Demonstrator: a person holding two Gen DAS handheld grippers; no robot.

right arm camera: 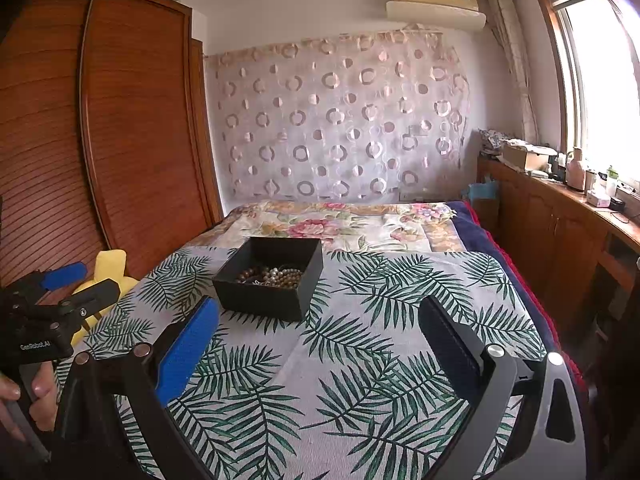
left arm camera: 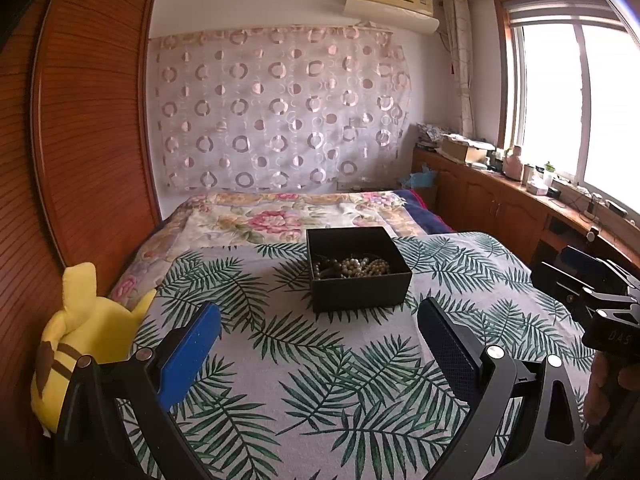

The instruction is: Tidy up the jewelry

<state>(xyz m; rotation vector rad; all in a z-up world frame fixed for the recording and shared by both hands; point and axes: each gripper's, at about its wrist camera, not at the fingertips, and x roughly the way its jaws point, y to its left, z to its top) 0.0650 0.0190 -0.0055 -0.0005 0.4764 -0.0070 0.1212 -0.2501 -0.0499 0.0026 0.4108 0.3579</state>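
A black open box (left arm camera: pixel 360 292) stands on the leaf-print cloth (left arm camera: pixel 312 360), holding a heap of beaded jewelry (left arm camera: pixel 352 267) in pearl and brown tones. The same box (right arm camera: pixel 260 300) and its beads (right arm camera: pixel 272 276) appear left of centre in the right wrist view. My left gripper (left arm camera: pixel 320 316) is open just short of the box, nothing between its fingers. My right gripper (right arm camera: pixel 318 312) is also open and holds nothing, with the box ahead and to its left. Each gripper shows at the edge of the other's view, held in a hand (right arm camera: pixel 40 392).
A yellow plush toy (left arm camera: pixel 84 344) lies at the cloth's left edge against a wooden wardrobe (left arm camera: pixel 80 140). Behind the cloth is a floral bedspread (left arm camera: pixel 280 216). A wooden counter (left arm camera: pixel 520 196) with clutter runs along the right under the window.
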